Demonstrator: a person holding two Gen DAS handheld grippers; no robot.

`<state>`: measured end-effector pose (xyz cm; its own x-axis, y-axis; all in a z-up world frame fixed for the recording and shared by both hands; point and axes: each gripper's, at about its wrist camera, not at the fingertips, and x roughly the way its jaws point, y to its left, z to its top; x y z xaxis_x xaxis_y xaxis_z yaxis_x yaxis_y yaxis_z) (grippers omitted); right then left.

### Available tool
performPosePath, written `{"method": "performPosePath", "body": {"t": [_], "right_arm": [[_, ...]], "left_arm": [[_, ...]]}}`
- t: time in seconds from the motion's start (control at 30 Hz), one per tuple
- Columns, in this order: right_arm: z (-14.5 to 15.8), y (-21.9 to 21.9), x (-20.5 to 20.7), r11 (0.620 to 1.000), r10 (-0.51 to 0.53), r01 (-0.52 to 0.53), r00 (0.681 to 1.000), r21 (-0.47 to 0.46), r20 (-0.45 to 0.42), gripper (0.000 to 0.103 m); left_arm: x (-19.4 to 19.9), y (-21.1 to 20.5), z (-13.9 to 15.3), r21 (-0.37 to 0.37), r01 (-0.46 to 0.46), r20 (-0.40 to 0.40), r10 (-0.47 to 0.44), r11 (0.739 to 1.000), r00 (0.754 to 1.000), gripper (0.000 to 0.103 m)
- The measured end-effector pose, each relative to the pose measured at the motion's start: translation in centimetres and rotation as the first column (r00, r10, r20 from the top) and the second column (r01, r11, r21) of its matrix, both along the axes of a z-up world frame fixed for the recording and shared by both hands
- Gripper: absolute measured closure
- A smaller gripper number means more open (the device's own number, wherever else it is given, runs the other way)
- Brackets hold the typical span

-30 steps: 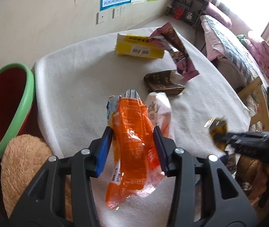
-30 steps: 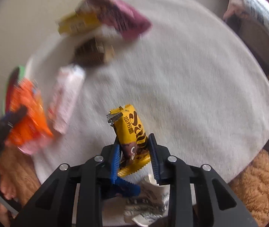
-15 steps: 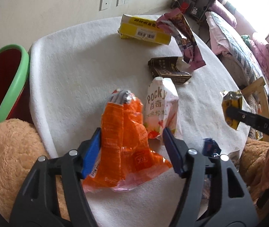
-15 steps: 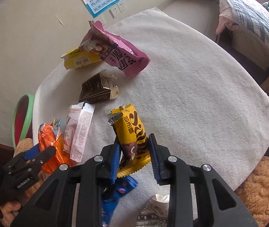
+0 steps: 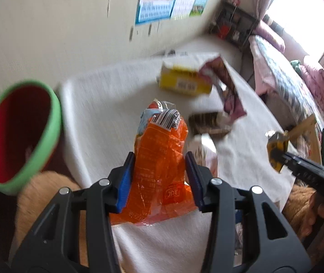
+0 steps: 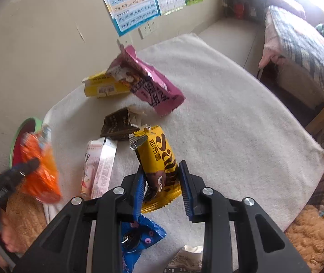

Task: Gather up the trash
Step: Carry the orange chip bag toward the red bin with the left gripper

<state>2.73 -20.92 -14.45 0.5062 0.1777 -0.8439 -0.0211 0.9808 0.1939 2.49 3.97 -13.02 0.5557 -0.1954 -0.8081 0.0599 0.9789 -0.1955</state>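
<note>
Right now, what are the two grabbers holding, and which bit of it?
The left gripper, its jaws closing, has the orange wrapper by its lower half. The right gripper pinches the yellow wrapper near its bottom end.

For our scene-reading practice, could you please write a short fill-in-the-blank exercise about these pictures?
1. The left claw has an ____ wrapper between its pads.
2. The right claw is shut on a ____ wrapper printed with brown letters.
3. The bin has a red inside and a ____ rim.
4. The pink bag leans on a ____ box.

Missing words: orange; yellow; green; yellow
</note>
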Motion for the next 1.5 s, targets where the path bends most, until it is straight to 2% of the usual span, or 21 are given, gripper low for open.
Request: {"method": "performPosePath", "body": {"t": [0.3,0.5,0.87,1.03,1.17,1.5], "right_arm": [[1.1,0.8,-0.3,0.998,0.012,-0.007,0.996,-0.059,0.084,0.074],[2.0,2.0,-0.7,0.995,0.047,-0.038,0.993,-0.092,0.107,0.074],[6.3,6.8,-2.1,0.995,0.098,-0.089,0.972,-0.053,0.214,0.075],[6.7,9.6,-2.0,0.992,0.128,-0.129,0.969,-0.011,0.213,0.075],[7.3,11.6,-1.8,0.986,0.152,-0.162,0.965,0.031,0.212,0.075],[8.3,18.0,-1.0,0.958,0.278,-0.287,0.932,0.006,0.232,0.075]], "left_arm": [[-1.1,2.9,5.6,0.051,-0.045,0.160,0.037,0.998,0.986,0.060],[-2.0,5.0,7.0,0.060,-0.078,0.203,0.065,0.995,0.977,0.060],[-2.1,8.4,5.9,0.042,-0.149,0.192,0.138,0.988,0.972,0.060],[-2.3,9.5,5.5,0.044,-0.175,0.187,0.164,0.984,0.969,0.060],[-2.7,10.6,5.3,0.075,-0.201,0.197,0.183,0.977,0.963,0.060],[-2.9,14.9,4.1,0.077,-0.291,0.177,0.274,0.954,0.945,0.060]]}}
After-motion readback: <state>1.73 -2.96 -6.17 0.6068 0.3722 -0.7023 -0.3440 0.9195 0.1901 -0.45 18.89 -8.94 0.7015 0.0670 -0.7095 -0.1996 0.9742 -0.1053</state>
